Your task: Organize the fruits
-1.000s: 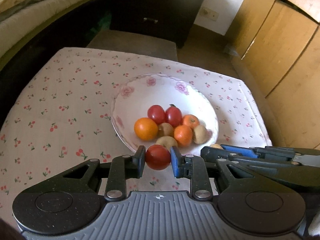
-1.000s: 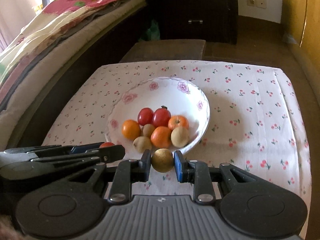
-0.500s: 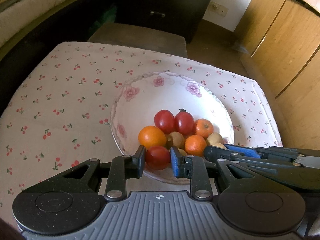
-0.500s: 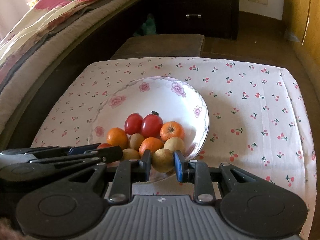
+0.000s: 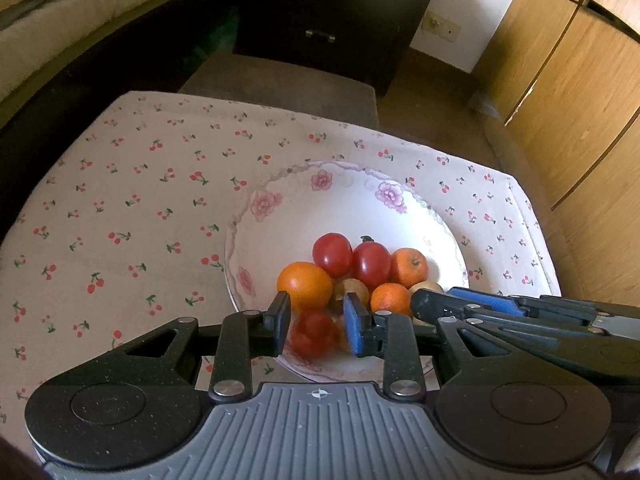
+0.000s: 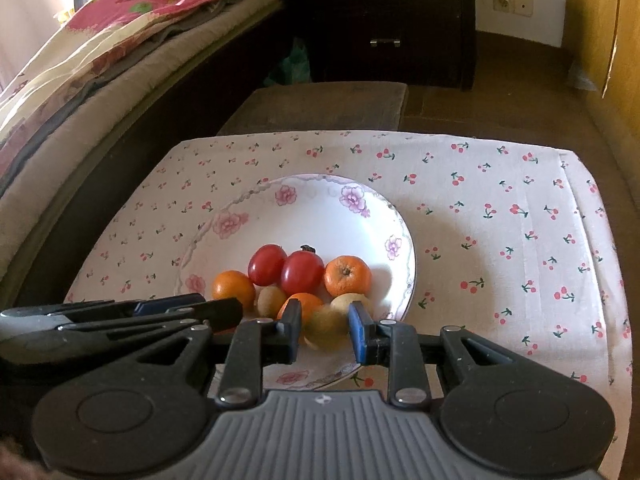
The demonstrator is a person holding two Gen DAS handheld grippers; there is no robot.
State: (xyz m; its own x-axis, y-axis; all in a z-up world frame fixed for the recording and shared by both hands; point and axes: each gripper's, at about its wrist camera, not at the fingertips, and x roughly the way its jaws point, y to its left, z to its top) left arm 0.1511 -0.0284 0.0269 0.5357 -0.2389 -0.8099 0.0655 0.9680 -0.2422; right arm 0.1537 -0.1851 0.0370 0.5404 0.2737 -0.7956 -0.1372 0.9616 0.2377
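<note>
Over on the left, bed (image 6: 100, 80) under a folded floral quilt (image 6: 160, 8), running along the room's side. Next, dark chest of drawers (image 6: 380, 20) at the back wall, brown padded stool (image 6: 320, 108) pushed against the table's far edge, wall socket (image 6: 512, 4), then wooden wardrobe (image 5: 560, 100) close along the right.

Low table covered by a cherry-print cloth (image 5: 120, 220), lying flat and smooth. Left portion of the cloth bare and wide; bare strip on the right as well, seen from the right wrist. Far edge touching the stool, right edge near the wardrobe with brown floor between.

Near the middle, white floral bowl (image 5: 344, 208), its far half bare. Heaped in the near half, left to right: orange (image 5: 306, 284), two red tomatoes (image 5: 332, 254), stalked mandarin (image 5: 408, 267), with small tan fruits (image 5: 352, 290) and another mandarin (image 5: 390, 299) in front.

Left gripper (image 5: 316, 322) over the bowl's near rim, tilted downward, jaws opening. Between them a glossy red tomato (image 5: 314, 334), blurred, a gap showing beside the blue pad, so no longer squeezed.

Right gripper (image 6: 324, 322) just beside it, also over the near rim, pads clamped on a dull tan round fruit (image 6: 326, 326), slightly blurred, touching the heap behind.
</note>
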